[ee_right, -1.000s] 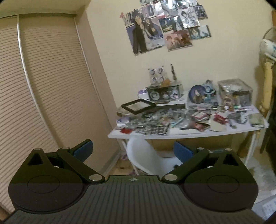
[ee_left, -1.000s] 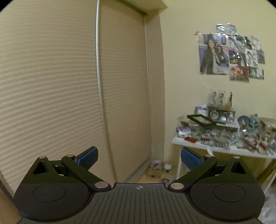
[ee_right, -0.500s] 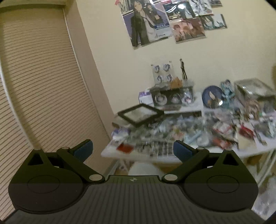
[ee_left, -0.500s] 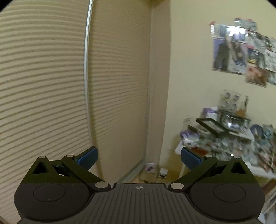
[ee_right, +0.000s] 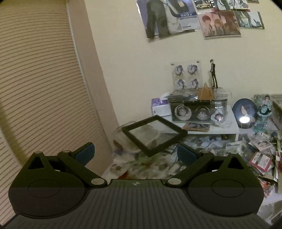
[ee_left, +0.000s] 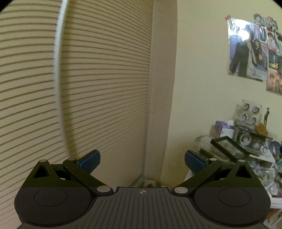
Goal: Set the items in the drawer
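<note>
Items (ee_right: 193,158) beside black frame (ee_right: 155,133)

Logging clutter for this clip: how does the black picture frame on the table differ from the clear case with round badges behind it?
The black picture frame lies tilted, propped on clutter near the table's front left; the clear case sits level on a white riser farther back. The frame is flat with a dark border; the case is boxy and see-through, with three round badges showing. A small standing figure stands on top of the case; nothing rests on the frame. Neither is touched by a tool.

No legible text on the wall posters (ee_right: 172,15), only blurred print.
</note>
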